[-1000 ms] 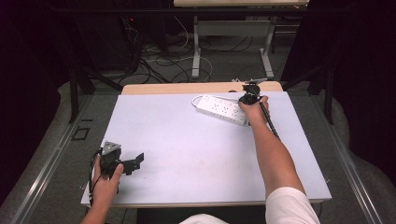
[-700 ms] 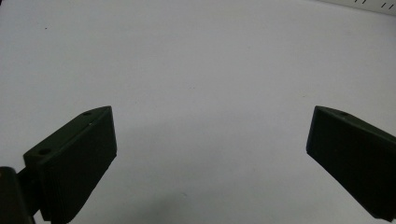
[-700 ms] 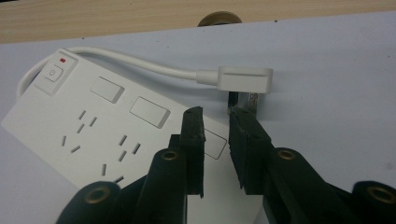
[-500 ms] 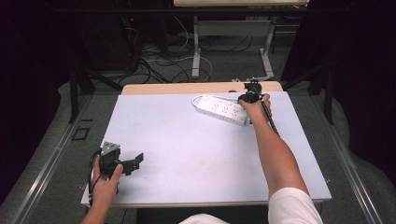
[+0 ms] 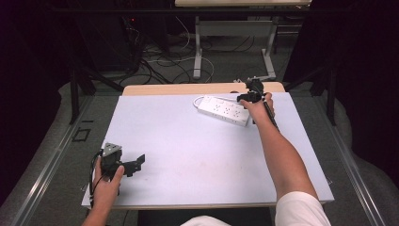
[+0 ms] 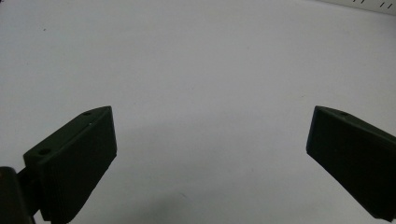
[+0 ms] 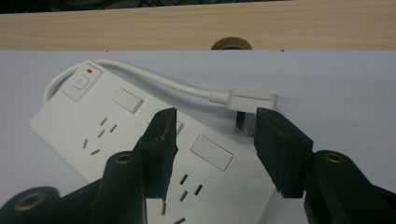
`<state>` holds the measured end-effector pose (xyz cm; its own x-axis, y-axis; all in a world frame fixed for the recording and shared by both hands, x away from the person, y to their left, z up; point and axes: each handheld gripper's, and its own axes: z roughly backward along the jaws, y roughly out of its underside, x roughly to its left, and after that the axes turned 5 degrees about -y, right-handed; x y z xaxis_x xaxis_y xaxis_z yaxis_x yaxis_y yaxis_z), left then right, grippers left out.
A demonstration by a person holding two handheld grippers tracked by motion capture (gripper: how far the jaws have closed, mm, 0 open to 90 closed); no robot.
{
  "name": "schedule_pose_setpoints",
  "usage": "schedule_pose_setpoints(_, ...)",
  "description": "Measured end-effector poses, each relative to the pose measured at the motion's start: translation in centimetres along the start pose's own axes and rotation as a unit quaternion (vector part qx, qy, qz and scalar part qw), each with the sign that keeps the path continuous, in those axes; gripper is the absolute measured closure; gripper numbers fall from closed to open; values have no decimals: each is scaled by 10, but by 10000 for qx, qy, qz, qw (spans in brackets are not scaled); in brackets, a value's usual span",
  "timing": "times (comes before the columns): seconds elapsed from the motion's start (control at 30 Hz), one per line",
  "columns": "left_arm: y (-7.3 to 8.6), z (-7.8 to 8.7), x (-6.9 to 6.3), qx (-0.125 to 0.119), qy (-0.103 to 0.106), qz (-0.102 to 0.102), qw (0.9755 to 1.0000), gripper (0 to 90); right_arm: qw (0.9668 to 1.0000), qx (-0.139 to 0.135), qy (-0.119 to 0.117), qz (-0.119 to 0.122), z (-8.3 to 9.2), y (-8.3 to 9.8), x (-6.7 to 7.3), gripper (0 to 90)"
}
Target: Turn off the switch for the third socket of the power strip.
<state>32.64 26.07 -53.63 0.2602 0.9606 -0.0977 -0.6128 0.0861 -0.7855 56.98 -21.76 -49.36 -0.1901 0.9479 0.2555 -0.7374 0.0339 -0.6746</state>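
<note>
At upper right of the high view, the right gripper (image 5: 244, 97), jaws just opening and holding nothing, hovers over the white rectangular plastic power strip (image 5: 223, 110); left gripper (image 5: 136, 163) open.

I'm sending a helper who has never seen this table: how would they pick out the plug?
On the white table, look to the far right edge, where a white power strip lies. Its cord loops round to the plug, which lies by the strip's far side, just ahead of the right gripper. It is flat and white, with metal pins underneath.

No lettering is legible; the power strip's switch (image 7: 80, 82) bears a power symbol.
</note>
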Motion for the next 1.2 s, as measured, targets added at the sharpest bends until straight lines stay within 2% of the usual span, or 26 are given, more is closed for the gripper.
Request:
schedule_pose_setpoints(0.13, 0, 0, 0, -1, -2, 5, 10000, 19, 9997, -96, -34, 202, 3, -1, 1, 435)
schedule_pose_setpoints(0.23, 0, 0, 0, 1, 3, 0, 10000, 19, 9996, -81, -150, 212, 6, -1, 5, 435)
schedule_pose_setpoints(0.37, 0, 0, -1, -14, -11, -31, 10000, 19, 9985, -192, -181, 488, 11, -2, 7, 431)
schedule_pose_setpoints(0.43, 0, 0, -1, -30, -10, -24, 10000, 19, 9985, -192, -266, 433, 13, -2, 10, 420)
schedule_pose_setpoints(0.67, -1, 0, 0, -7, 3, -48, 10000, 19, 9973, -289, -355, 565, 22, -2, 16, 389)
schedule_pose_setpoints(1.03, 0, 0, -1, -17, -10, -41, 10000, 19, 9962, -101, -480, 718, 33, 4, 26, 342)
schedule_pose_setpoints(1.13, 0, 1, -1, -11, -6, -45, 10000, 19, 9947, -85, -501, 894, 37, 5, 30, 320)
schedule_pose_setpoints(1.2, 0, 1, -1, -13, -6, -46, 10000, 19, 9943, -83, -553, 908, 39, 5, 32, 310)
